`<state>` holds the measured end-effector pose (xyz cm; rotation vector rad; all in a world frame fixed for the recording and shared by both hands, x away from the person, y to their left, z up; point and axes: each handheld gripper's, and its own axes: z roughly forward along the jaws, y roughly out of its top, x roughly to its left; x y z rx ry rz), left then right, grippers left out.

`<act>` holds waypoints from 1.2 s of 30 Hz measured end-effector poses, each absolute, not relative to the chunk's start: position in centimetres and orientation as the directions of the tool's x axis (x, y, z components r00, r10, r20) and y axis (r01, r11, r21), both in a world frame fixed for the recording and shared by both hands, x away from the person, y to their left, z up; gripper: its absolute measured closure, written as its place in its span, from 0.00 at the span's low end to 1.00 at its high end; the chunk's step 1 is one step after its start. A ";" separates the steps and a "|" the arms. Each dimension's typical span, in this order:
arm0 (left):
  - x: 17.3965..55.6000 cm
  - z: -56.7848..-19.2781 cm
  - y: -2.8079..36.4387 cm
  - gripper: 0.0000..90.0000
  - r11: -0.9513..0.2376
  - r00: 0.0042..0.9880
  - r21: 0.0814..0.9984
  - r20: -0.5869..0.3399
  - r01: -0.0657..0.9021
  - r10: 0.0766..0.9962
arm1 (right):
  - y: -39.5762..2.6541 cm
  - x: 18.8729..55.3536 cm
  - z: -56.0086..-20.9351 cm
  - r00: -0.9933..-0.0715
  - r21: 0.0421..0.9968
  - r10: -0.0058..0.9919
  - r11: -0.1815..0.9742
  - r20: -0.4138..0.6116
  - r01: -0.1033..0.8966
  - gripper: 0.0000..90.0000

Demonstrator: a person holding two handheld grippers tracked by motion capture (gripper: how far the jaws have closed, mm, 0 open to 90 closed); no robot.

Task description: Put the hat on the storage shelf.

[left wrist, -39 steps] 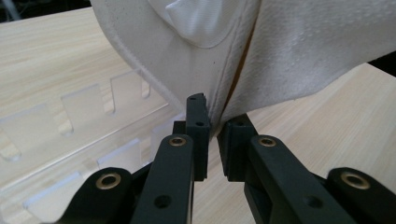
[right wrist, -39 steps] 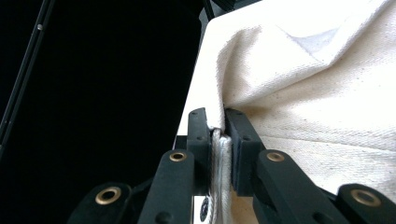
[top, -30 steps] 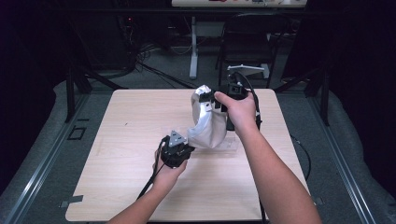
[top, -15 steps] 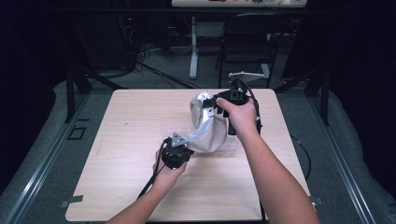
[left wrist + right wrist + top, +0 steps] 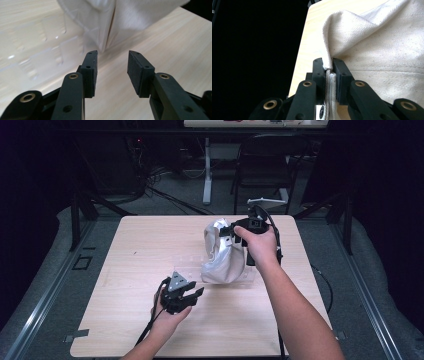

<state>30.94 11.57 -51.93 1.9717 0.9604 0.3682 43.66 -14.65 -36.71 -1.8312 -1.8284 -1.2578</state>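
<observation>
The left gripper [image 5: 196,293], which gripped the cloth's lower corner a second ago, has let go and pulled back; its jaws stand wide, empty. The right gripper [image 5: 231,236] alone clamps the hem of the white woven cotton cloth [image 5: 222,255], lifting it over the pale wooden table [image 5: 140,250]. It hangs crumpled, lower edge touching the tabletop.

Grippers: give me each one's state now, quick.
Left gripper: open, fingers empty, just short of the white cloth.
Right gripper: closed on the cloth's edge.
</observation>
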 end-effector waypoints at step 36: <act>32.1 -54.2 17.2 0.61 -0.253 0.567 0.796 -0.133 0.550 0.813 | -15.1 43.3 -37.5 -0.167 0.407 0.721 -0.173 0.673 0.897 0.86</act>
